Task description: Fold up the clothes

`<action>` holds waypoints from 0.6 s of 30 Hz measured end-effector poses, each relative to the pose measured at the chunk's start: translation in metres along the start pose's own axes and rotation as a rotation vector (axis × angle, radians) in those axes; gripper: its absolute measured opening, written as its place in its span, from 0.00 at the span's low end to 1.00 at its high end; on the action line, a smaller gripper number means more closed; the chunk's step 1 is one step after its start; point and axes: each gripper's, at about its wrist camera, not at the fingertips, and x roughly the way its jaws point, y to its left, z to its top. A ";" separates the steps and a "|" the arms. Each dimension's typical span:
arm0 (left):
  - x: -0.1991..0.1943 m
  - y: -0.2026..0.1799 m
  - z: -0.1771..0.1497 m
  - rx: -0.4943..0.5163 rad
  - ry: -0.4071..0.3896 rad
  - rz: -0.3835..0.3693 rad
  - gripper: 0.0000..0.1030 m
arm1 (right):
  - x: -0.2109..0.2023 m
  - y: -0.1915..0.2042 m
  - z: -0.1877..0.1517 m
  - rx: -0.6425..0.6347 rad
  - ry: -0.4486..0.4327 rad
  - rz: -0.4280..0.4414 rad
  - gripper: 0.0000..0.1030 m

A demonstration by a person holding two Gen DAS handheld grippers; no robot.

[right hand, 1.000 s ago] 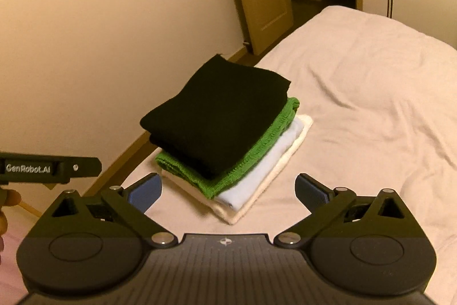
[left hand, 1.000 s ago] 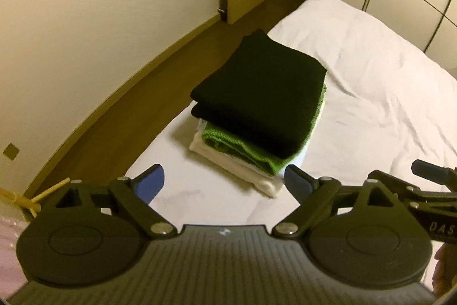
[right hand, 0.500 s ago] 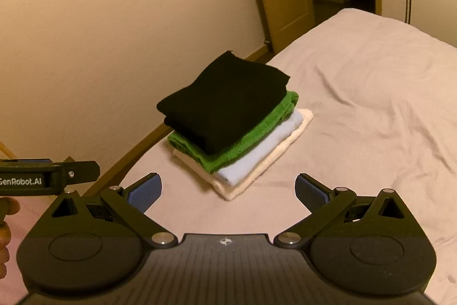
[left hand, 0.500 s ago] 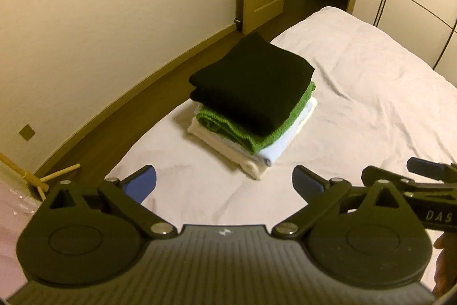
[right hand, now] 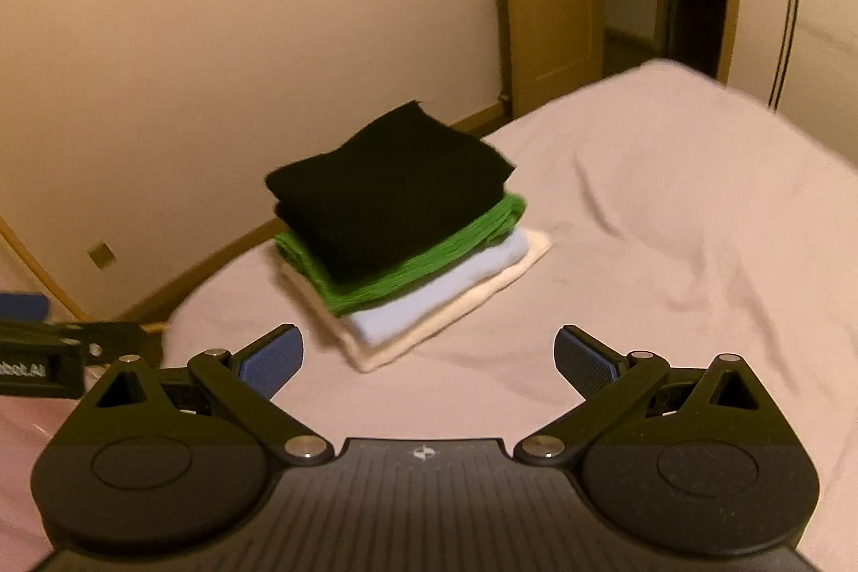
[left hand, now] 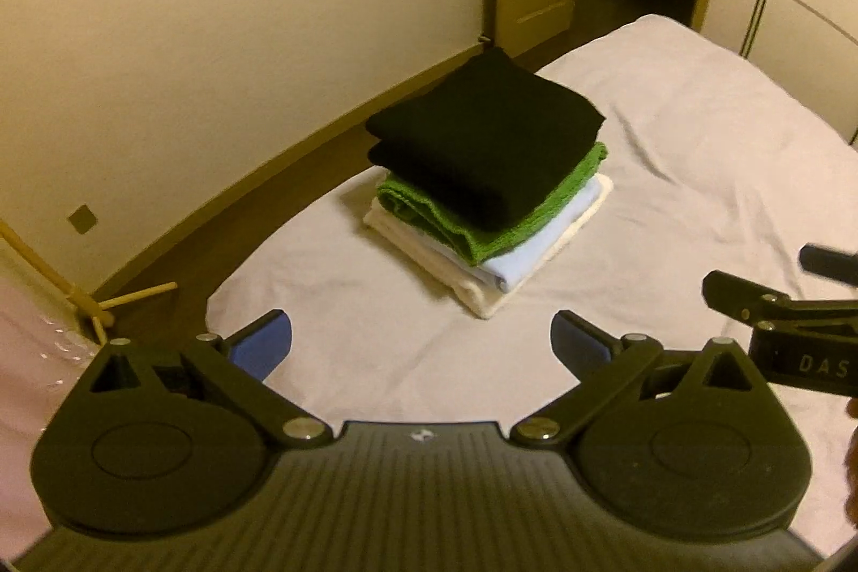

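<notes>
Hand-held gripper left and right both gape, holding nothing, short of the pile: black on green, pale blue and cream, squared on the bed near its corner. I judge folding done here; next I should back off level, without nudging the pile's near corner.
</notes>
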 end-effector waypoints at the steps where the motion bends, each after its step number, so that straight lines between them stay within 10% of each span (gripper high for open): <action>1: 0.001 -0.004 -0.001 0.003 -0.003 0.014 0.99 | 0.001 -0.001 0.000 -0.026 -0.004 0.000 1.00; 18: 0.018 -0.041 -0.005 -0.015 0.032 0.096 0.99 | 0.030 -0.043 0.011 0.058 0.065 0.086 1.00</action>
